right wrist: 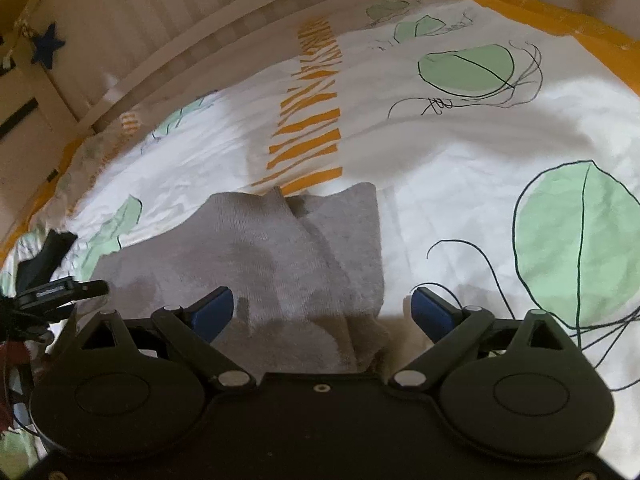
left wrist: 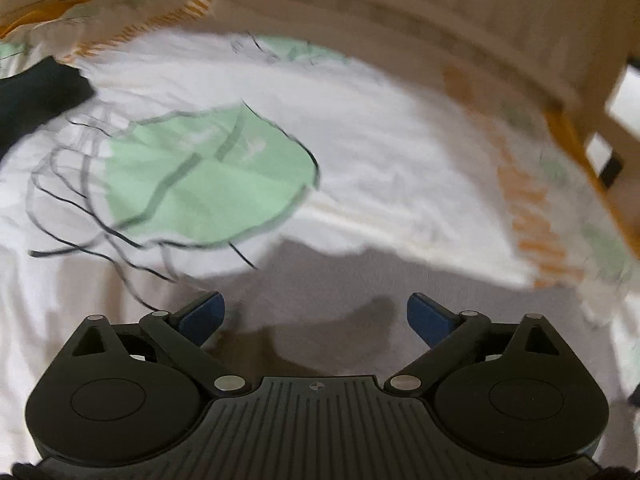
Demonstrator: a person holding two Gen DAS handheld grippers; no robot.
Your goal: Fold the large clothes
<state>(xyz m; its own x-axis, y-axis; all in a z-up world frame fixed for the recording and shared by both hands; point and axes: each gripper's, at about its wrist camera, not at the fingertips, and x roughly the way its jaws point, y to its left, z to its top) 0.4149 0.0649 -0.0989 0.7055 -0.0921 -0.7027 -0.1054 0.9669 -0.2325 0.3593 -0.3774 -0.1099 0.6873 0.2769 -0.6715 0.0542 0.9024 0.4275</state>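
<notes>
A grey knitted garment (right wrist: 280, 248) lies in loose folds on a white bed cover (right wrist: 440, 152) printed with green circles and orange stripes. My right gripper (right wrist: 322, 310) hovers over the garment's near edge, open, with nothing between its blue pads (right wrist: 212, 308). The left wrist view is motion-blurred. There the grey garment (left wrist: 340, 292) spreads flat under my left gripper (left wrist: 316, 316), which is open and holds nothing. A dark garment (left wrist: 36, 96) lies at the far left on the cover (left wrist: 400, 140).
A pale slatted bed frame (right wrist: 160, 40) runs along the far side, with a blue star (right wrist: 48, 46) hanging at its left. The other gripper's black body (right wrist: 52, 280) shows at the left edge of the right wrist view. An orange sheet edge (right wrist: 540, 4) borders the cover.
</notes>
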